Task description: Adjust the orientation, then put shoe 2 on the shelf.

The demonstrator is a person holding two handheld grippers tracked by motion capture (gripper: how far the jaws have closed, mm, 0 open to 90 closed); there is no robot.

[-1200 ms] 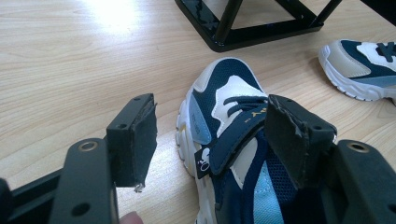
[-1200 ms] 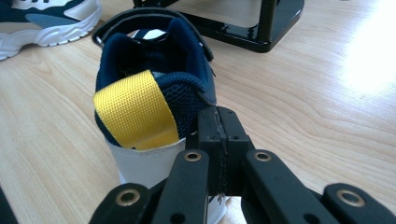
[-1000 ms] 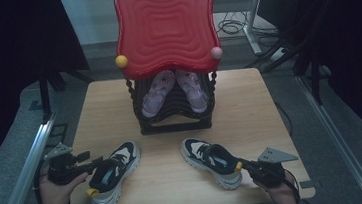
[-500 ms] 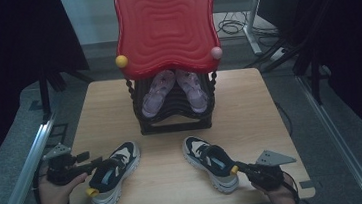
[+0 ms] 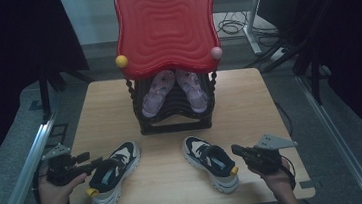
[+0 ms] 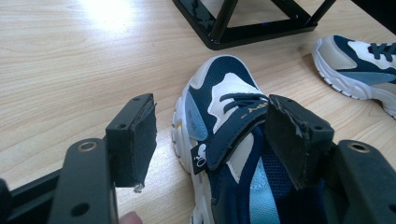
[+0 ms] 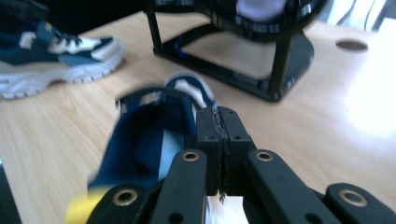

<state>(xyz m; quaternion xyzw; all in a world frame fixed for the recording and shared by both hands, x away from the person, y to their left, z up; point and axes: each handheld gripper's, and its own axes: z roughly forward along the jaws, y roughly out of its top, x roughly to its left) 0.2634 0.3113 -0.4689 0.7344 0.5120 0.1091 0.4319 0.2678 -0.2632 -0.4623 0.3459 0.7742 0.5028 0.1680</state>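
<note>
Two navy, white and grey sneakers lie near the wooden desk's [image 5: 269, 98] front edge, toes towards the black shoe rack [image 5: 175, 110]. The right sneaker [image 5: 211, 162] lies just left of the right gripper [image 5: 237, 151], heel towards the closed fingers [image 7: 208, 135], which appear to pinch its heel collar. The left gripper [image 6: 210, 140], fingers [image 6: 135, 135] open, straddles the left sneaker's [image 6: 224, 135] strap from behind.

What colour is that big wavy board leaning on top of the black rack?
The wavy board is bright red with ripple-like ridges, clearest in the high view.
</note>
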